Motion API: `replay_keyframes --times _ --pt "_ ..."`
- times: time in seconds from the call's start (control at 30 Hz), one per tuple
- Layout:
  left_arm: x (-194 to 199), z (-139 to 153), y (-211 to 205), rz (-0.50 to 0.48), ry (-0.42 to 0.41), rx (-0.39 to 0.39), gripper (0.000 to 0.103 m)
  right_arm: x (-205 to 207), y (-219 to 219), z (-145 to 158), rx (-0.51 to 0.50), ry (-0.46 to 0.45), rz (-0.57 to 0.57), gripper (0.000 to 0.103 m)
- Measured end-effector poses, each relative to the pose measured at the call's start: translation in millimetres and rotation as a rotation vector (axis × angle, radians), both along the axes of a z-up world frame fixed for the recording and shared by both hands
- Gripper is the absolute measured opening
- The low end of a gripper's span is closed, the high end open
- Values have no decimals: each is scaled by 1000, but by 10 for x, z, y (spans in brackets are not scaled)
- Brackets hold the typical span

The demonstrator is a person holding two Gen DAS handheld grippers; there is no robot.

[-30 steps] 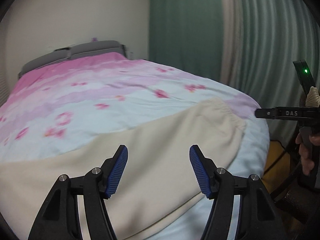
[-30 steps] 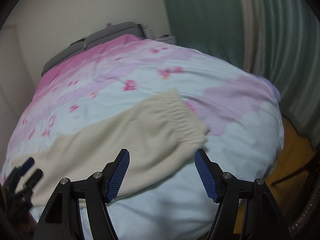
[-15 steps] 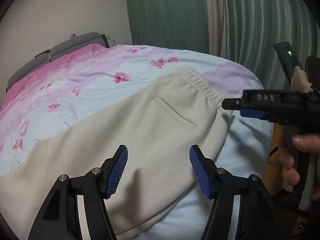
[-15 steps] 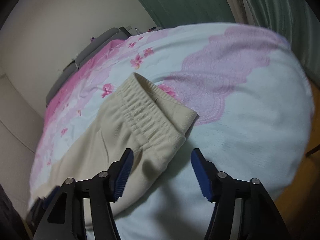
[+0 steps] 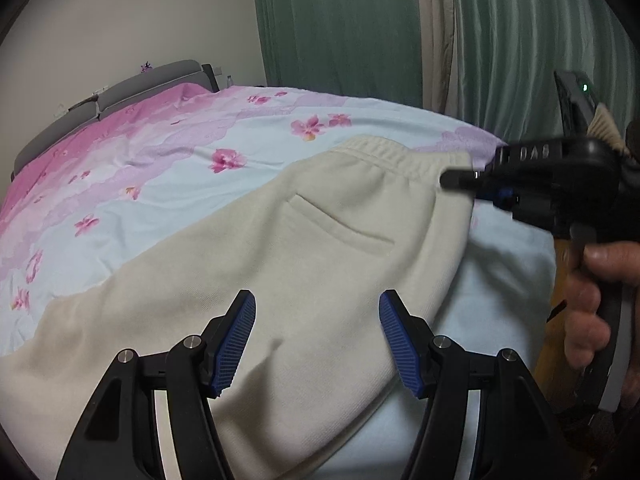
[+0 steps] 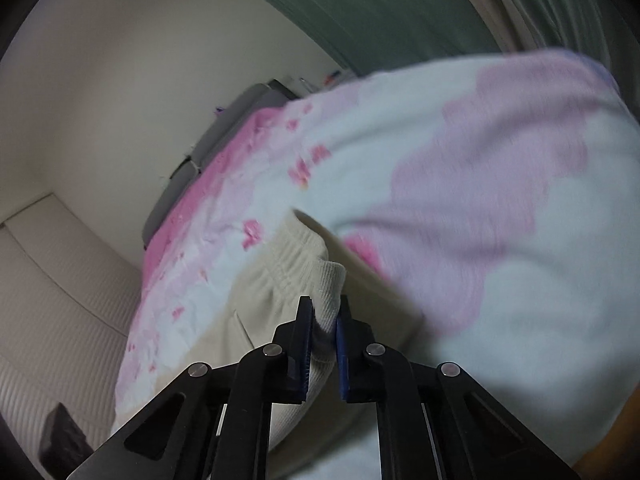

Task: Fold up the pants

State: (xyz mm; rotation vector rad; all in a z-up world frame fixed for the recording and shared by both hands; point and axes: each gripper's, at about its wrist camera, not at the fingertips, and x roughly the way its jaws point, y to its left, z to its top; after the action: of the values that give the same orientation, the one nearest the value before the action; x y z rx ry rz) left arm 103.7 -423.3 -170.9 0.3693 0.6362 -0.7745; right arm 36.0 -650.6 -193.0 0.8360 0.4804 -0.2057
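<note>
Pants (image 5: 304, 264): flat on bed (image 5: 168, 168), unfolded. My right gripper (image 6: 323, 332) clamps far-right waistband corner (image 6: 326, 280); left gripper (image 5: 316, 340) gapes above. Folding barely begun.

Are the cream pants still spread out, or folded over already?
Spread out. The cream fleece pants lie flat on the floral bedspread, pocket showing. The right gripper pinches the waistband corner; the left gripper is open.

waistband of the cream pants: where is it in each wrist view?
Left wrist: waistband upper right of centre, its right end at the right gripper.
Right wrist: waistband centre, its corner clamped in the gripper.
Shared landmark: grey headboard.
</note>
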Motion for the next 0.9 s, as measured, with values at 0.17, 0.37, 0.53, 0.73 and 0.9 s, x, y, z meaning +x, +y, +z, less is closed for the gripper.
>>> replay_keyframes --times 0.17,0.37,0.53,0.73,0.9 --pt "3 1 -84 -1 -1 -10 65 33 -107 -140 31 53 -41 9" --pt "-61 -82 -85 -23 -7 5 65 14 -94 -354 50 101 -22 10" --pt "-132 -105 -7 -14 -20 -1 65 -48 -56 -347 34 107 -37 29" --pt "-194 -36 208 21 -59 -10 65 -248 83 -204 -56 156 -107 53" --pt "-315 100 658 59 -74 -18 65 -439 530 -19 -75 146 -82 53"
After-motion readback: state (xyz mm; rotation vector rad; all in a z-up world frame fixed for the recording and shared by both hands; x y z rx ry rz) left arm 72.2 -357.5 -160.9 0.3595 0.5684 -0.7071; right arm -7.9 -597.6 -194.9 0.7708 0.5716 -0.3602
